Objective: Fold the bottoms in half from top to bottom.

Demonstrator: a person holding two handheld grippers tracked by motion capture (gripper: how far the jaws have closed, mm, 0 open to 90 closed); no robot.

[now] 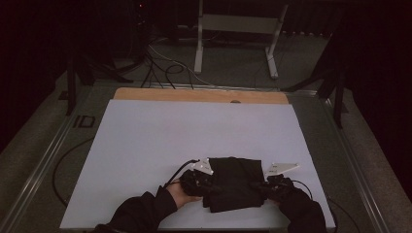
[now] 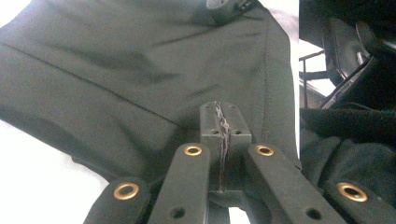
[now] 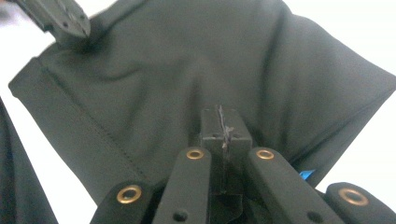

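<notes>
A black folded garment lies near the front edge of the white table top. My left gripper is shut on its left edge and my right gripper on its right edge. In the left gripper view the closed jaws pinch the dark cloth, and the other gripper's tip presses the far side. In the right gripper view the jaws are closed on the cloth, with a small blue tag beside them.
A wooden strip runs along the table's far edge. Beyond it stand a white frame and loose cables on the floor. Dark tripod legs stand at the right and metal rails flank the table.
</notes>
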